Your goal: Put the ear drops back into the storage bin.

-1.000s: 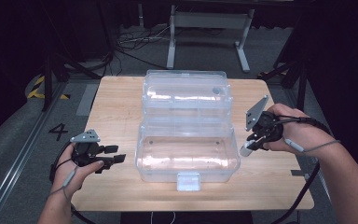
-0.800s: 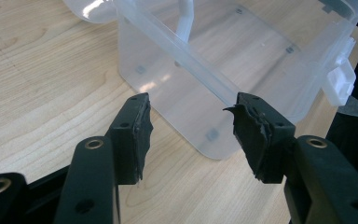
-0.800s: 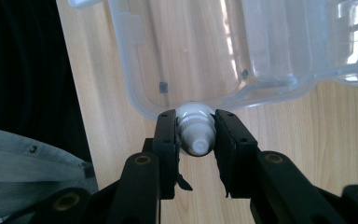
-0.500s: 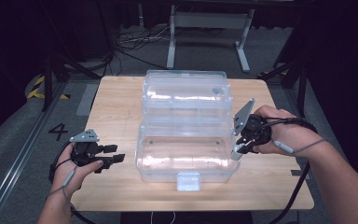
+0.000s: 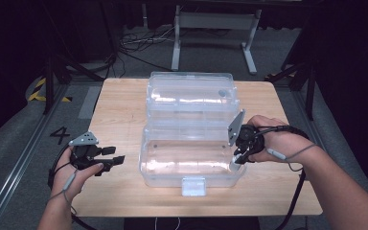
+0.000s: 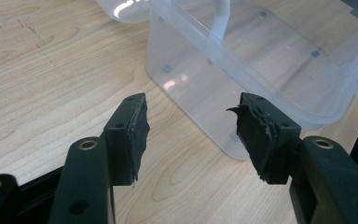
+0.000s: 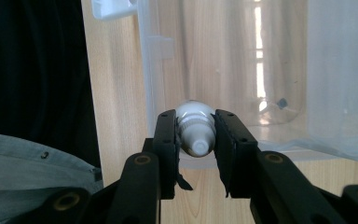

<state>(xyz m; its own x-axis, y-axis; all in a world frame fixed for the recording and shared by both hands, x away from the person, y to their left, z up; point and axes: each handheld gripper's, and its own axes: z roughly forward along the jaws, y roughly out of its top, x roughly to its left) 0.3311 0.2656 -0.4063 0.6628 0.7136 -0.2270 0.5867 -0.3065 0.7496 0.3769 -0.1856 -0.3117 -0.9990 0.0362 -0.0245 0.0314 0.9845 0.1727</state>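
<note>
White small bottle (image 7: 195, 128) sits clamped between my right tongs (image 7: 196, 140), nozzle end toward the camera, held at the right rim of the clear plastic box (image 5: 187, 155). From the high view, my right tongs (image 5: 239, 152) are at the near right corner of the box's lower tray, whose open lid (image 5: 189, 93) lies behind it on the wooden table (image 5: 120, 115). My left tongs (image 5: 112, 160) are spread wide with nothing between them, hovering over the table just left of the box (image 6: 261, 60).
</note>
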